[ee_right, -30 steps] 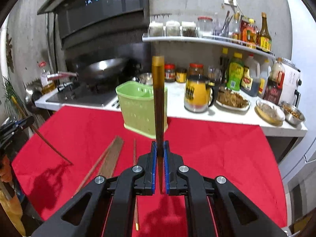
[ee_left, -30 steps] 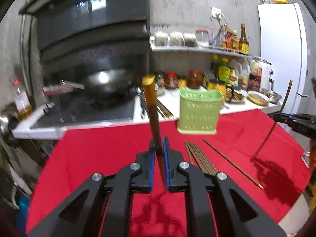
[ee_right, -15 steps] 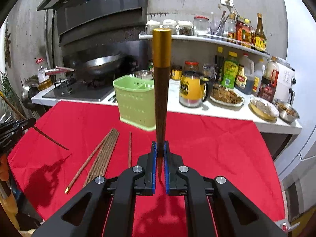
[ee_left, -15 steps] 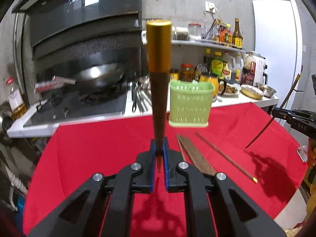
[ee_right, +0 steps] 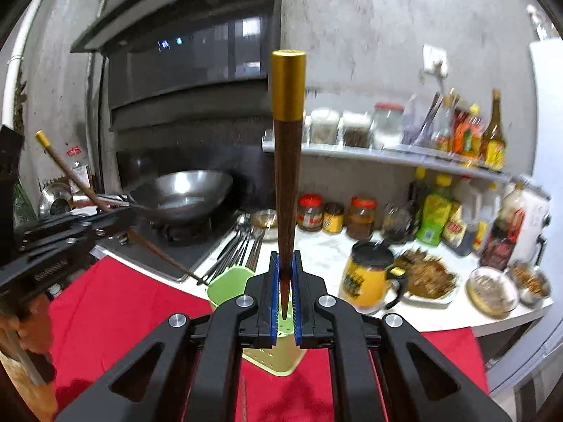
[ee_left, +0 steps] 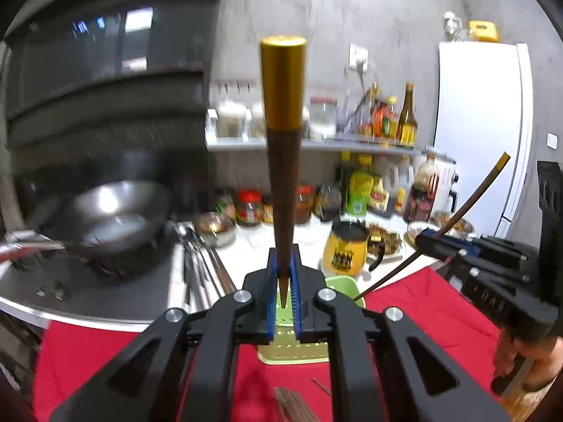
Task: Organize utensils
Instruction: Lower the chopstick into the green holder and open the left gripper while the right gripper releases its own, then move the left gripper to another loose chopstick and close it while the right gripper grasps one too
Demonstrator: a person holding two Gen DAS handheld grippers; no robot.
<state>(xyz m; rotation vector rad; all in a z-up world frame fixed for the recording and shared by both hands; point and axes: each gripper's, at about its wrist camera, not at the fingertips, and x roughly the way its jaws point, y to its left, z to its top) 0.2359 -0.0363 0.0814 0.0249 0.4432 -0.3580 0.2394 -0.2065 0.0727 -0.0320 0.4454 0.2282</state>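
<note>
Upright, each chopstick (ee_left: 282,190) pinched near its tip between clenched fingers (ee_left: 271,281), above green holder (ee_right: 225,283).

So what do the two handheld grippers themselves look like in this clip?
Both match: the left gripper and the right gripper have matte black angular linkage arms with triangular cut-outs, silver round pivot bolts, and black fingers lined with blue ribbed pads. Seen side-on from the right wrist view, the left unit's black body bears pale lettering too blurred to read. No cables or sleeves are visible.
</note>
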